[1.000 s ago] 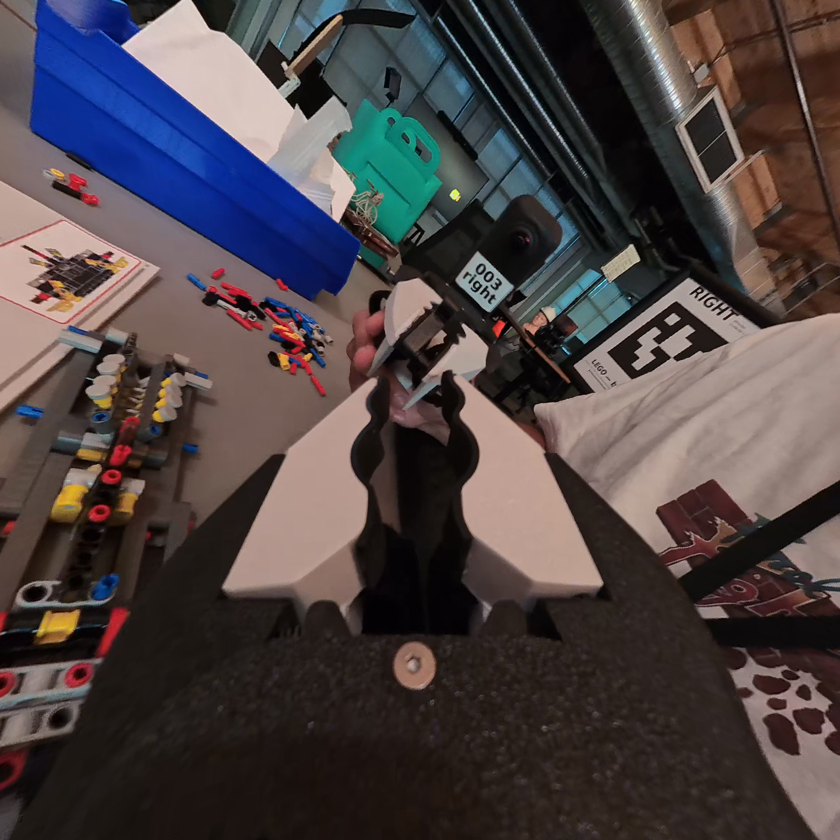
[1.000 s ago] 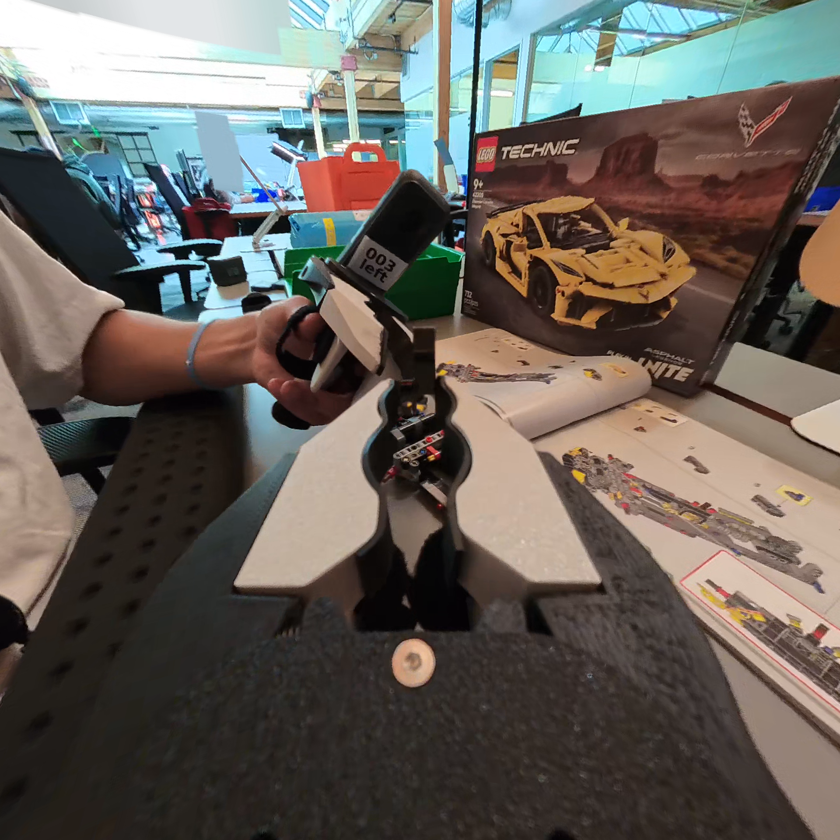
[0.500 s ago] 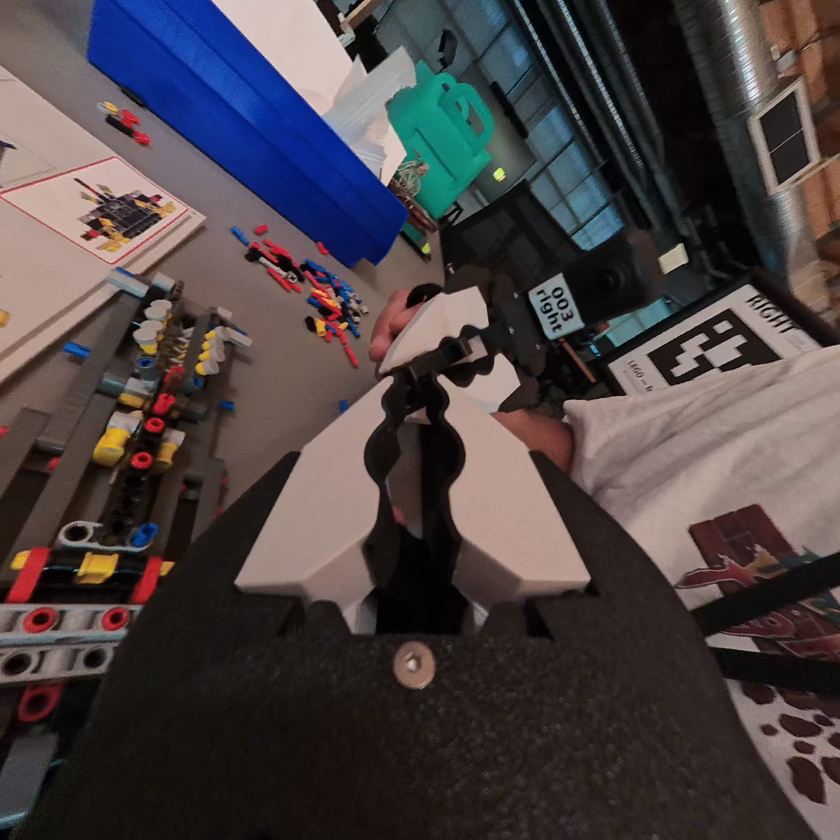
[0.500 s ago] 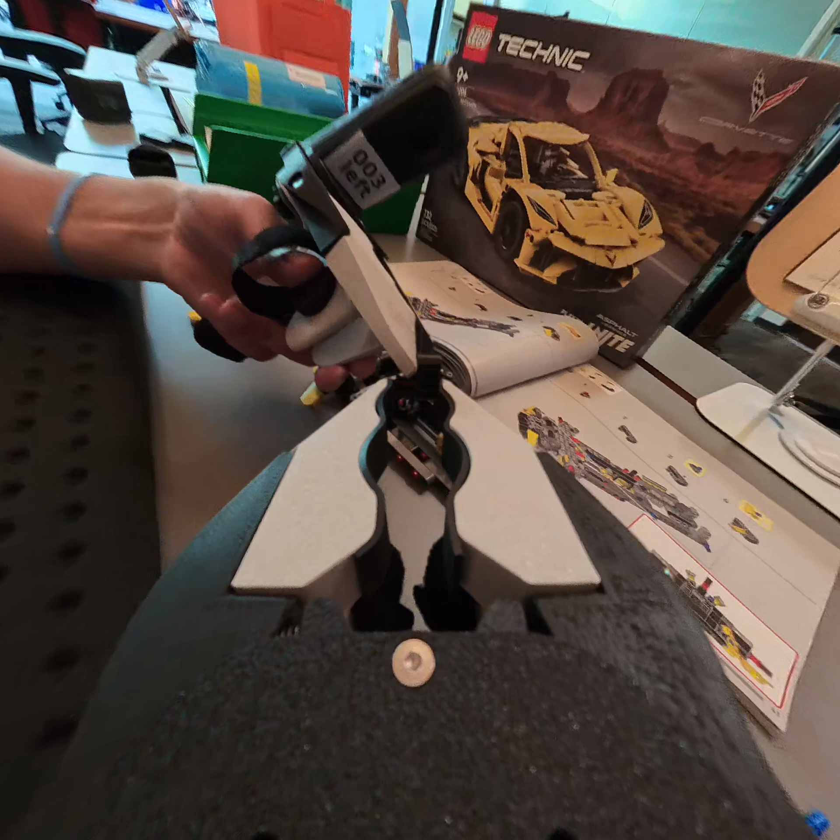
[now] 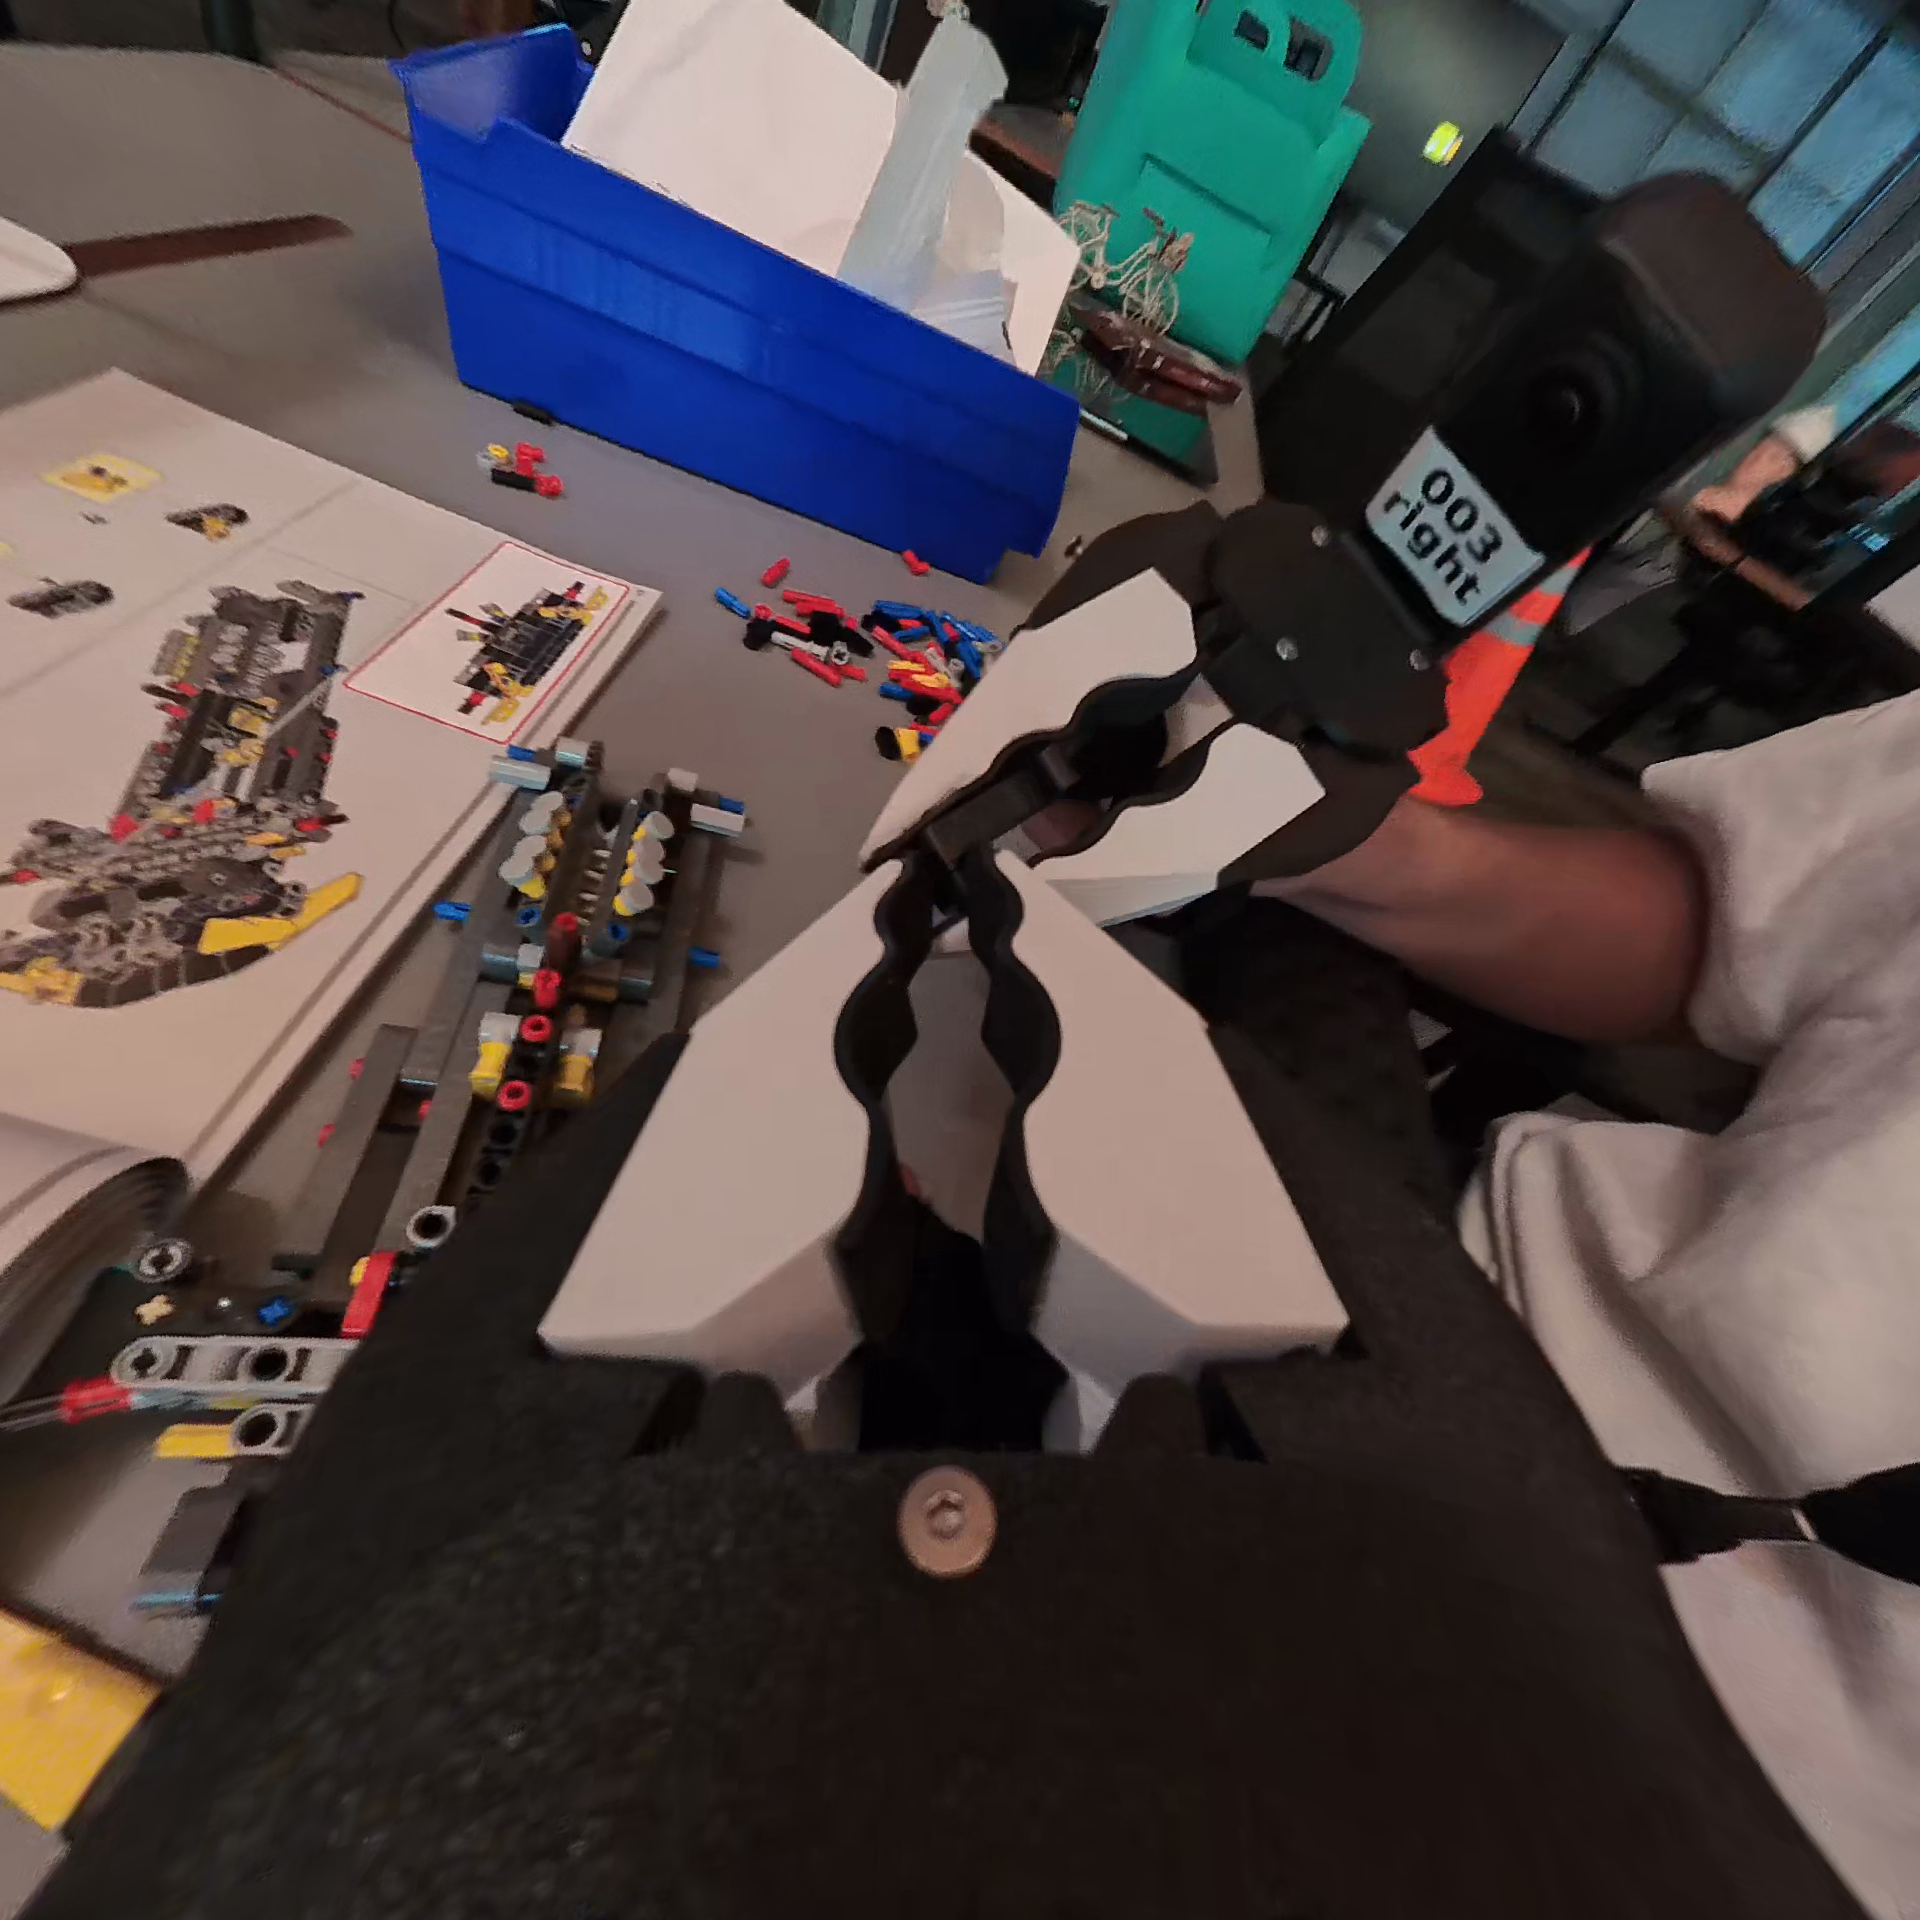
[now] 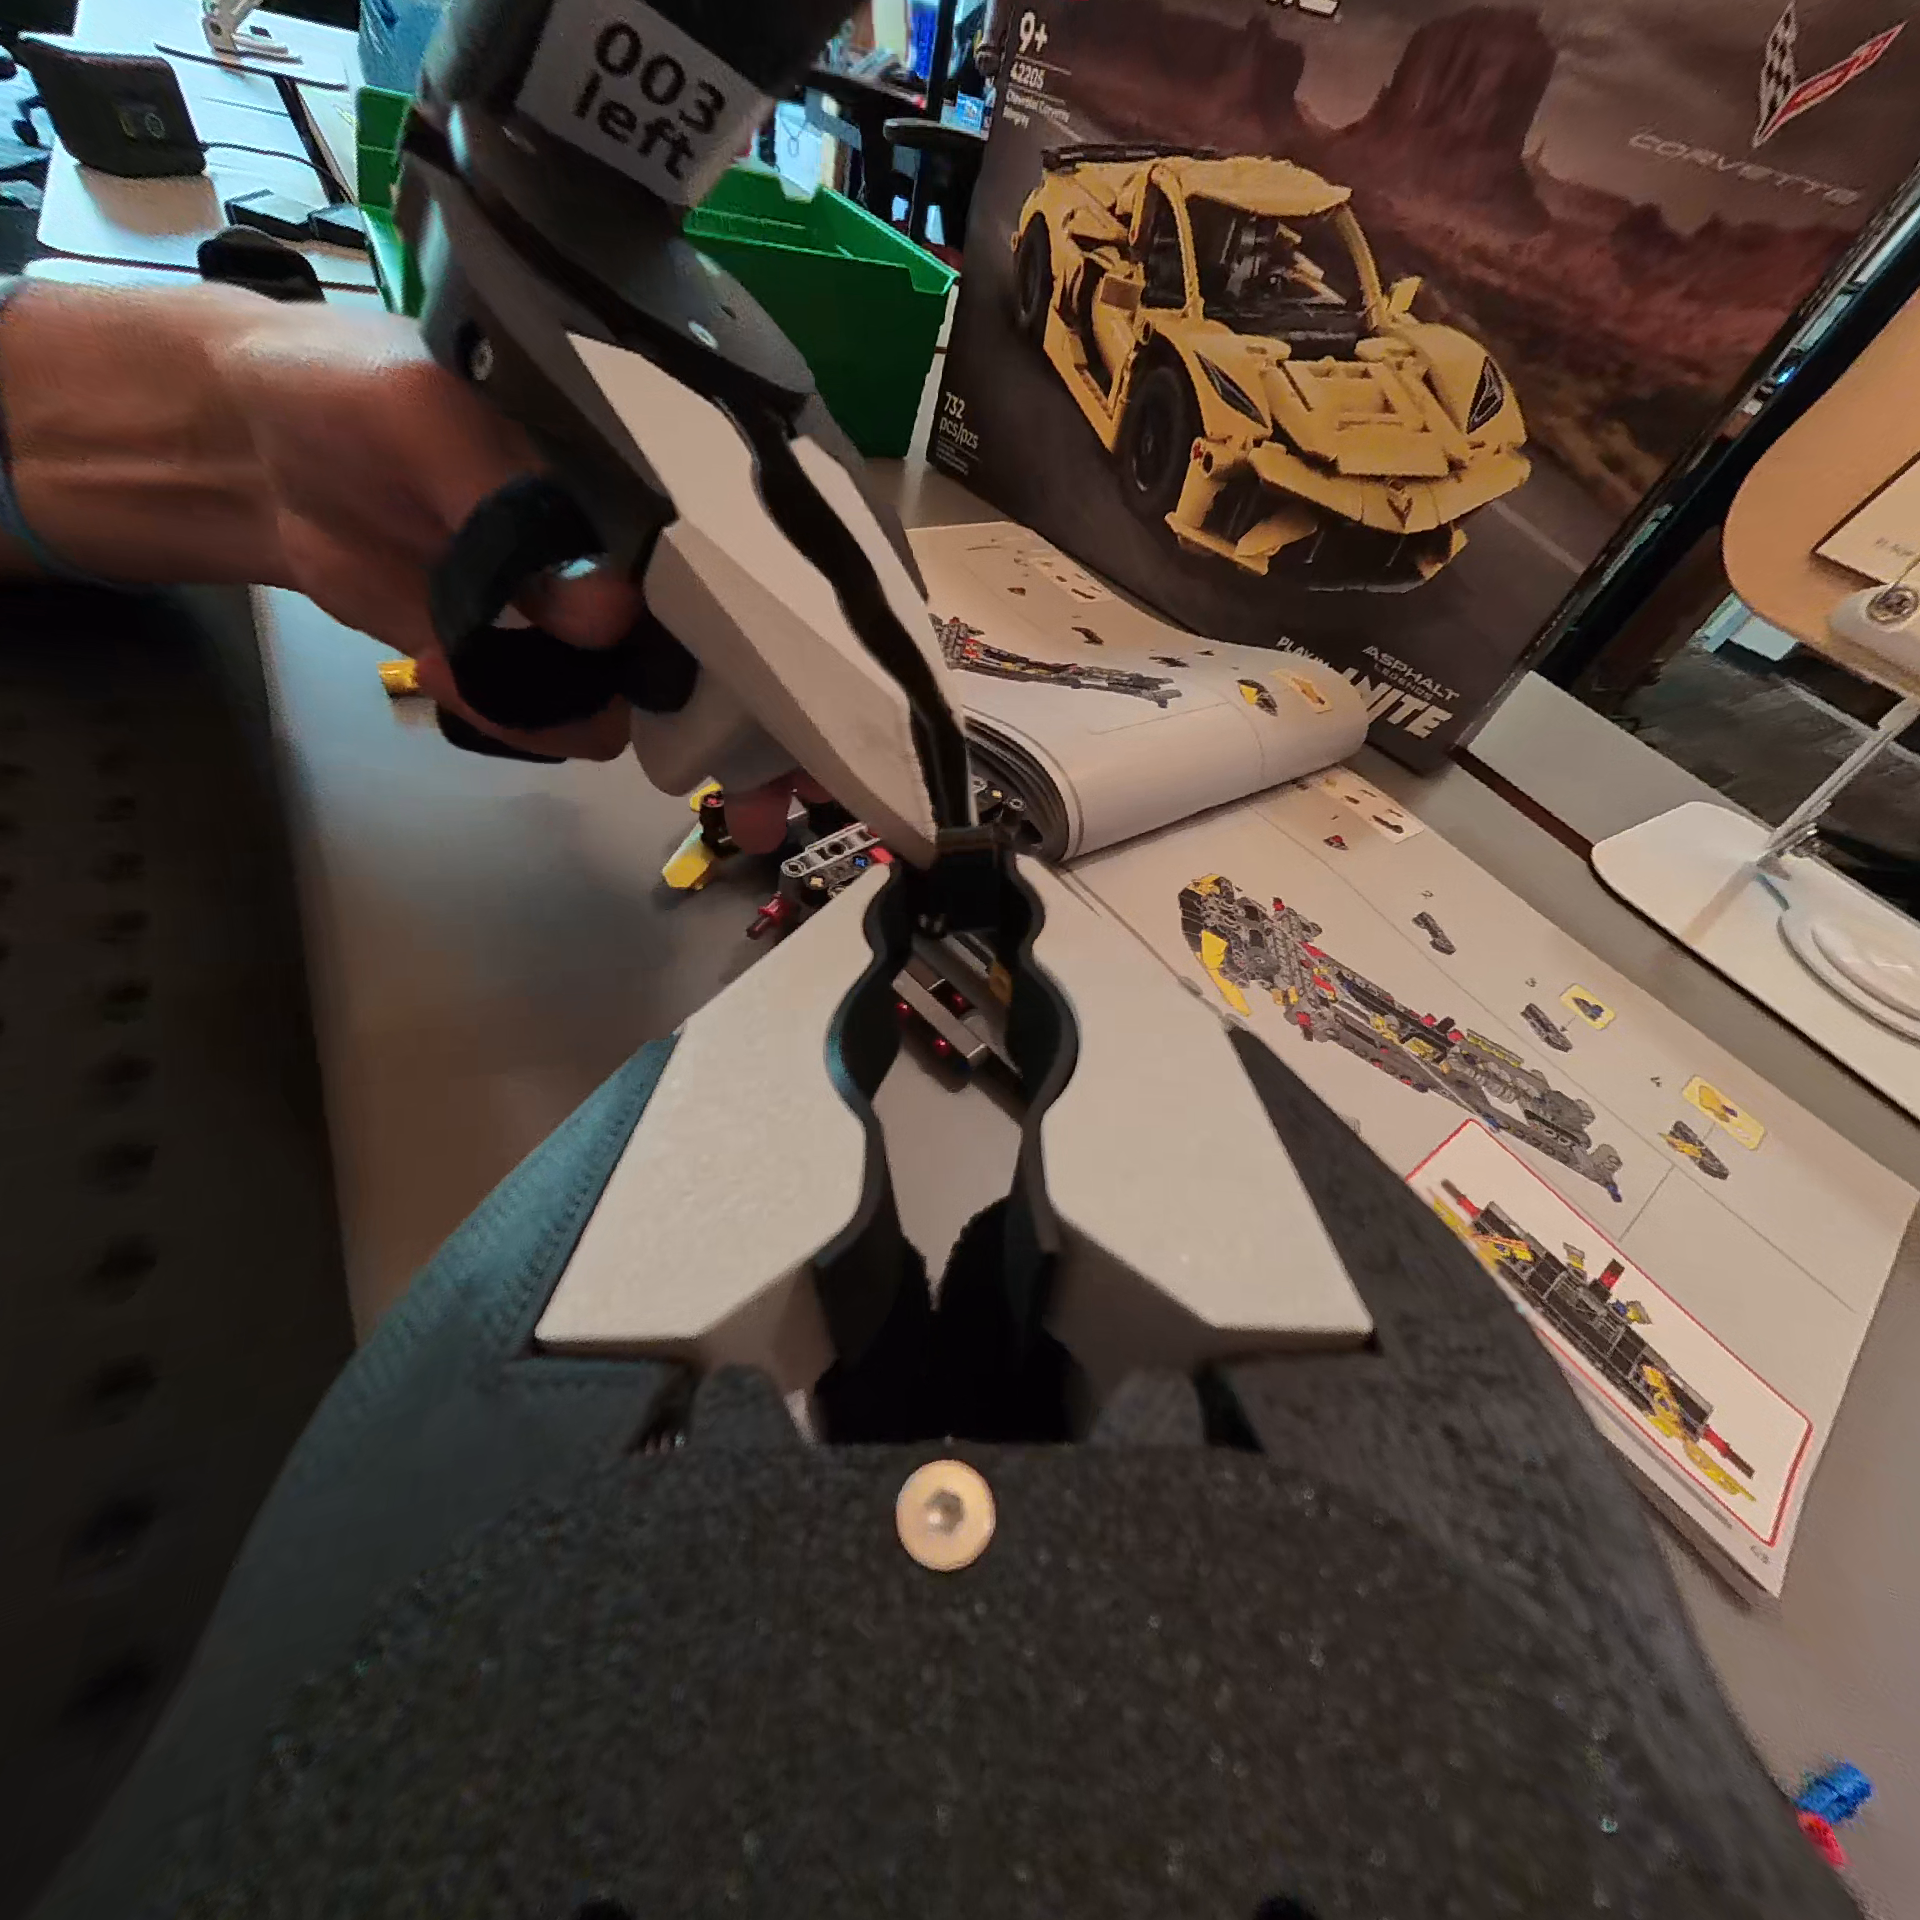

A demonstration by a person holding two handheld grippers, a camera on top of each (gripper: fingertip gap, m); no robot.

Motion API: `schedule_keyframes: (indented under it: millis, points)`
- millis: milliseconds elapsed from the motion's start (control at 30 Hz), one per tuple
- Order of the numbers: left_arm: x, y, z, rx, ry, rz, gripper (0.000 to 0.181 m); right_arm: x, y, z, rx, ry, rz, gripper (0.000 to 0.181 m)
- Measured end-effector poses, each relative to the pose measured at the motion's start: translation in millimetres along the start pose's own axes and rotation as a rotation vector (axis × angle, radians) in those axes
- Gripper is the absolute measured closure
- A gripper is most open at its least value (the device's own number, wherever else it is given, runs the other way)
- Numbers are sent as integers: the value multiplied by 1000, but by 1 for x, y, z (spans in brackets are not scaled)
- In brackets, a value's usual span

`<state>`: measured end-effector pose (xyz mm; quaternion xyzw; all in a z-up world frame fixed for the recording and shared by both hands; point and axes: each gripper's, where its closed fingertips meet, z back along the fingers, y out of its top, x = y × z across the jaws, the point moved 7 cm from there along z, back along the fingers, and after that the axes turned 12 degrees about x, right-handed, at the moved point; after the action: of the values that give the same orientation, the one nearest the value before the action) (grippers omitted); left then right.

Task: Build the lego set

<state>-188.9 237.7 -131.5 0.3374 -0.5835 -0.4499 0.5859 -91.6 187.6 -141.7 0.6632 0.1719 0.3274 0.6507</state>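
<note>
Two grippers now meet tip to tip over the build

Since a second ago, both units have tilted down from mid-air toward the surface [image 5: 727,540]. The left gripper [image 5: 940,894] and right gripper [image 6: 961,883] have nearly closed jaws, each apparently pinching one small dark piece [image 6: 961,868]; a hand-over or press-fit is likely under way. The lego chassis [image 5: 540,997], long, dark and studded with yellow, red and blue pins, lies near left beside the glossy instruction booklet [image 5: 239,727]. Loose pins [image 5: 883,655] are scattered before the rigid blue bin [image 5: 727,343]. The jaws are wavy black rubber on matte grey wedges.
</note>
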Motion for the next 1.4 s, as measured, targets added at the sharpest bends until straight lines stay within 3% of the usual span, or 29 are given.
schedule_keyframes:
  millis: [167,333,433,567,700,867,1033,1167,1400]
  points:
    - [4,6,1,21,-44,10,177,2,6,4,83,60,-94,167]
    - [7,3,-3,37,-48,58,181,2,-2,0,15,-48,59,166]
    - [5,6,-1,49,5,-7,181,-2,-3,-3,-11,-54,105,166]
    - [-17,22,16,151,36,130,177,5,7,5,108,-8,-25,166]
    - [-7,18,11,155,-212,390,156,-4,27,12,366,89,-13,167]
    - [12,10,2,125,-412,536,158,-10,31,14,414,119,27,166]
    - [15,8,1,116,-458,584,168,-12,29,12,388,137,35,166]
    - [11,5,1,77,-395,530,169,-11,24,10,334,122,52,167]
    - [-1,-3,-2,-15,-96,243,173,-10,7,1,119,-20,198,164]
